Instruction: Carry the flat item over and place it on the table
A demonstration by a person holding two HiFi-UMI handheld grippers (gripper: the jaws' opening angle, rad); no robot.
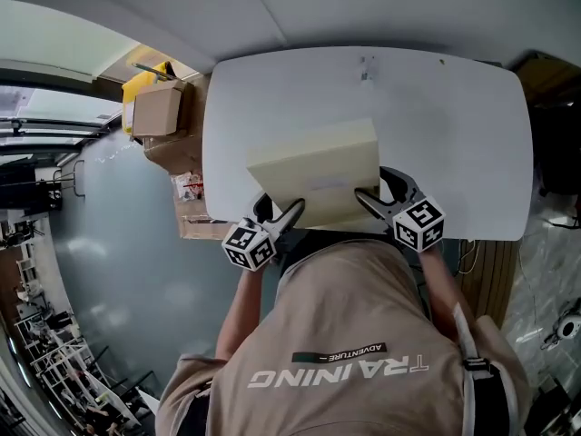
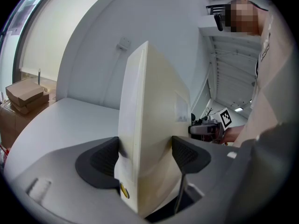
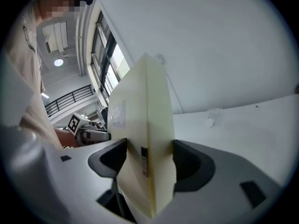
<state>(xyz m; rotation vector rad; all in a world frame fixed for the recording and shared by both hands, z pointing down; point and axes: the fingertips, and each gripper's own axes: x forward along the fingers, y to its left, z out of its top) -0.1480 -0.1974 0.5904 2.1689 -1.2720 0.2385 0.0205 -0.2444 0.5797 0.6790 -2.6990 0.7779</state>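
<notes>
Cartons (image 1: 156, 112) stand beside the table (image 1: 454, 134) beneath the flat item (image 1: 318, 166).

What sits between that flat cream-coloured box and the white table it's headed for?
Nothing visible does. The flat cream-coloured box, gripped at its near edge by the left gripper and right gripper, hangs over a bare part of the white table.

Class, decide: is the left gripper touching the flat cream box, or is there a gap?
Touching. In the left gripper view, the left gripper has its pads pressed against both faces of the cream box, with no gap on either side.
</notes>
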